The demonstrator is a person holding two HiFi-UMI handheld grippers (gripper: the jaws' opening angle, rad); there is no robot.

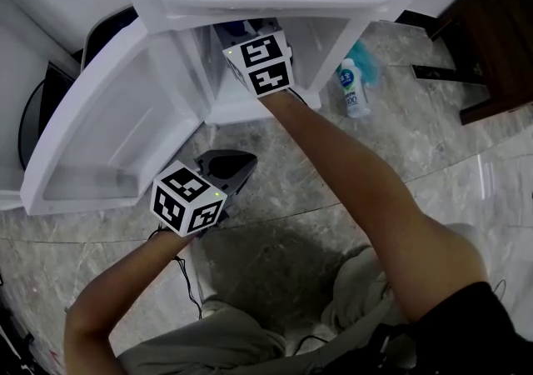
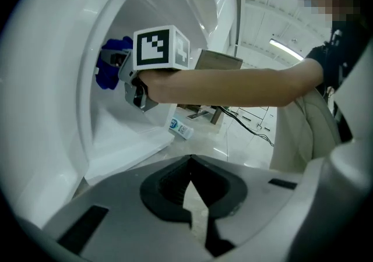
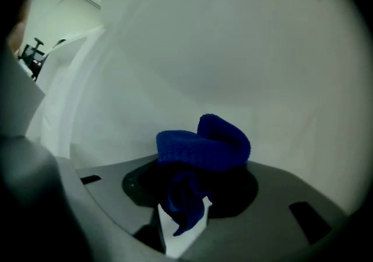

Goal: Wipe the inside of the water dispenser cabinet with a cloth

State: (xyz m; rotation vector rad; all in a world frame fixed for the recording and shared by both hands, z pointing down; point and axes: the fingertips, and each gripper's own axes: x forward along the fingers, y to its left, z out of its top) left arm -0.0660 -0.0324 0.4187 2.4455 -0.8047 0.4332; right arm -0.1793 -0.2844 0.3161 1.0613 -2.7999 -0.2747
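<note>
Blue cloth [image 3: 204, 147] was clamped in the half-open right gripper [image 3: 186, 208], inside the white cabinet [image 1: 333, 44] at 12 o'clock. The left gripper [image 2: 187, 194] was seen fully closed and empty, at 7 o'clock of it.

Cloth [image 3: 204, 147] inside cabinet [image 1: 323, 44], top centre; door [image 1: 117, 127] left, bottle [image 1: 353, 90] right, left gripper [image 1: 226, 169] below.

Dressed in a black short-sleeved top [image 1: 466, 323] and pale khaki trousers [image 1: 216, 344]. Shows white cubes [image 1: 187, 198] printed with black square markers atop the grey left gripper [image 2: 189, 165] and right gripper [image 2: 116, 66]; trails thin black cables [image 1: 187, 282].
</note>
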